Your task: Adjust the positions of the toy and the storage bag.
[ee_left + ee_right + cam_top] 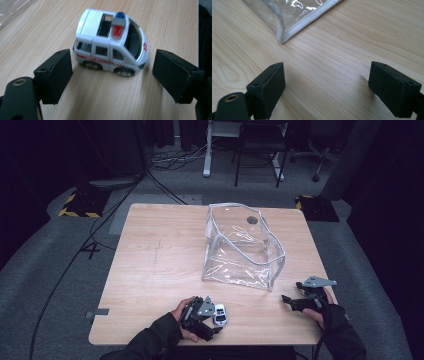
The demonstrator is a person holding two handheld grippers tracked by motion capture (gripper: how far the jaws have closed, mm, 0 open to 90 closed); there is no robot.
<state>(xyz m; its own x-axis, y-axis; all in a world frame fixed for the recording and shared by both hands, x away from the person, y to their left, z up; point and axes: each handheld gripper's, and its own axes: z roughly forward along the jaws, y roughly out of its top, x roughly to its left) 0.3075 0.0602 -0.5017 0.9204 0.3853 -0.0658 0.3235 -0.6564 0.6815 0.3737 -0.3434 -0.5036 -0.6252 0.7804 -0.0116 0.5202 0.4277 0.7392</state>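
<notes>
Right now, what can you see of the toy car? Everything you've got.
The toy car is a small white van-like model that looks like glossy plastic. It has red side stripes and lettering too blurred to read, a red and blue light bar on the roof, dark windows, an open roof slot and silver-hubbed black wheels. It stands upright on its wheels on the wooden table, near the front edge. It sits between the open left tongs, side-on to them; neither pad visibly presses it. Only the table touches it.
</notes>
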